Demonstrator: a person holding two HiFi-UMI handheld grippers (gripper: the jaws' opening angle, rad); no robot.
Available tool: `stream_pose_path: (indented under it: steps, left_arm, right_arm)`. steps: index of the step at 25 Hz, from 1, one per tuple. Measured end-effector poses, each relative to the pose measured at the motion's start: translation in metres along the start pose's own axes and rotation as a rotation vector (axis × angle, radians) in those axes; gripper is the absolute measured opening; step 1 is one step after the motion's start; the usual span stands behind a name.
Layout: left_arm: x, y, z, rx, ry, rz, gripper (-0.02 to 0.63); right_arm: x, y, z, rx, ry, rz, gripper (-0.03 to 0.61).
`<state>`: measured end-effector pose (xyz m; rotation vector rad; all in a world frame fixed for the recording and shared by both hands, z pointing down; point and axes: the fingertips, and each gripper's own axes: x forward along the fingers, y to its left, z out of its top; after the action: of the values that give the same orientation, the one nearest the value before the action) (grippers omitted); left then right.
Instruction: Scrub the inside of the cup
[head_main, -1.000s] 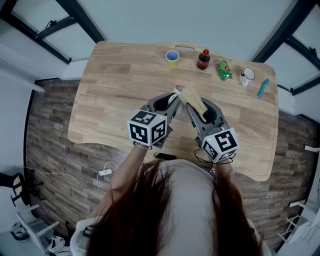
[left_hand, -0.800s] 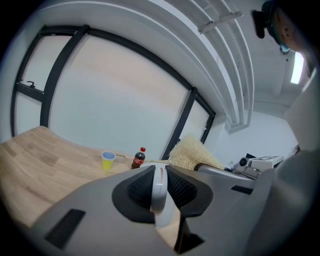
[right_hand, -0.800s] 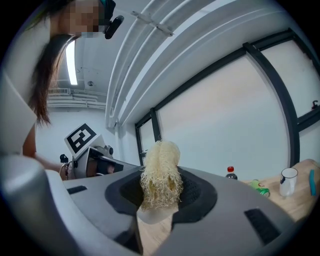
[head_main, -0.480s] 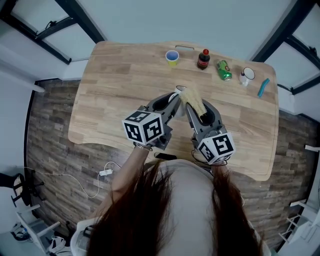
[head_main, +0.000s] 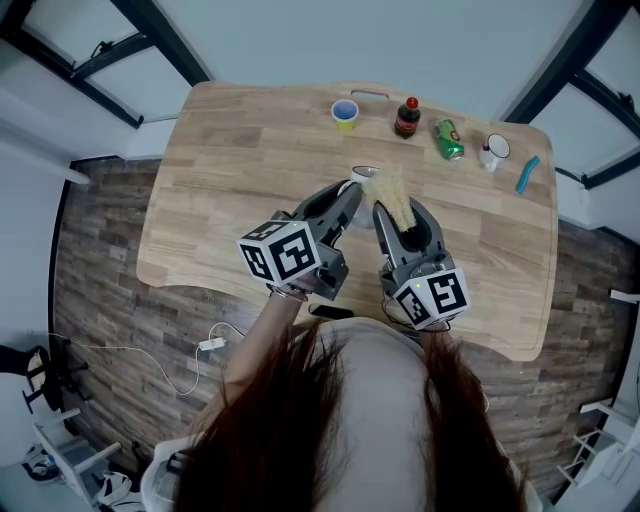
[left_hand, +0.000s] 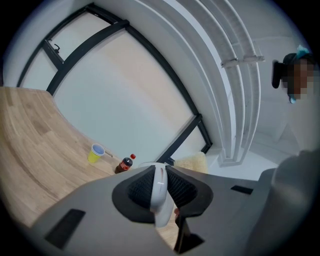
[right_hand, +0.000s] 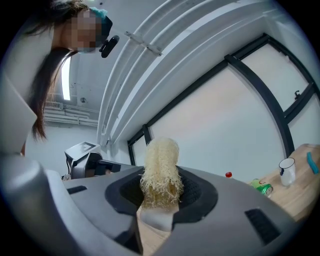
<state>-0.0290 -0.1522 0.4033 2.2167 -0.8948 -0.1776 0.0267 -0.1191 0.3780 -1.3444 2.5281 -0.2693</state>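
Note:
My left gripper is shut on a white cup, held above the middle of the wooden table. In the left gripper view the cup's white wall is pinched between the dark pads. My right gripper is shut on a pale yellow fibrous scrubber, whose tuft rises from between the jaws. The scrubber's tip lies right beside the cup's rim; whether it reaches inside is hidden. The scrubber also shows just beyond the cup in the left gripper view.
Along the table's far edge stand a yellow cup, a cola bottle, a lying green can, a white mug and a blue tool. Wood-pattern floor surrounds the table.
Both grippers have tilted, their marker cubes drawing in toward the person. The cup and scrubber have shifted slightly away and to the right, still held together.

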Motion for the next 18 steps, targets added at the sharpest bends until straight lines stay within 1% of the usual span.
stream_pose_path:
  steps: [5, 12, 18]
  left_arm:
    - [-0.001, -0.003, 0.003, -0.047, -0.022, -0.029, 0.071]
    - [-0.002, -0.008, 0.008, -0.084, -0.041, -0.063, 0.071]
    - [-0.005, -0.011, 0.014, -0.113, -0.063, -0.099, 0.072]
  right_arm:
    - [-0.002, -0.002, 0.004, 0.025, -0.032, -0.011, 0.143]
    - [-0.005, -0.008, 0.010, 0.054, -0.064, -0.035, 0.143]
    - [-0.008, -0.017, 0.014, 0.109, -0.088, -0.061, 0.143]
